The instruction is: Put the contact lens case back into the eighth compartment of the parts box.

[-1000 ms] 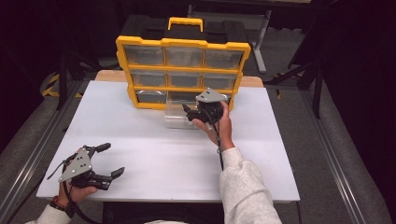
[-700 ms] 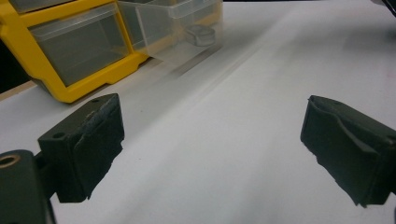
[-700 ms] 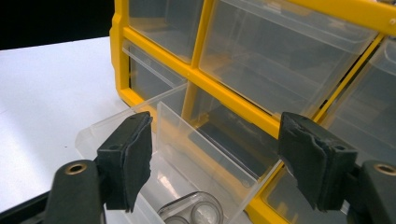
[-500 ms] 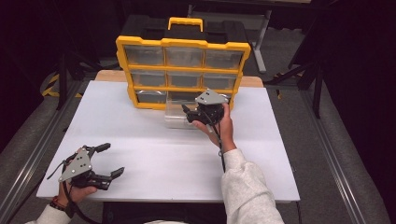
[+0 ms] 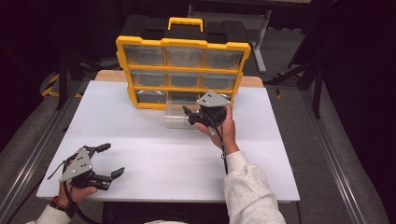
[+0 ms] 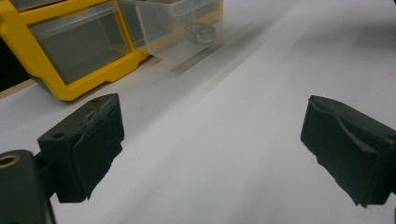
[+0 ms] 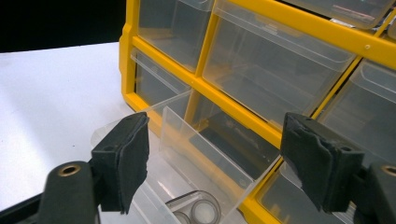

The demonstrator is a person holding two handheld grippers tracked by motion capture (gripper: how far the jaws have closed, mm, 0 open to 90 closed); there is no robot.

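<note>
High view: drawer (image 5: 180, 114) lengthwise toward person.

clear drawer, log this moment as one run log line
clear drawer: pulled out of yellow organizer | right gripper: above it, jaws just opening, nothing between | left gripper: open

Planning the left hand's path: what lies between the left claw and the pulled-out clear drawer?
Nothing: in the high view, bare white table separates the left claw from the clear drawer.
</note>
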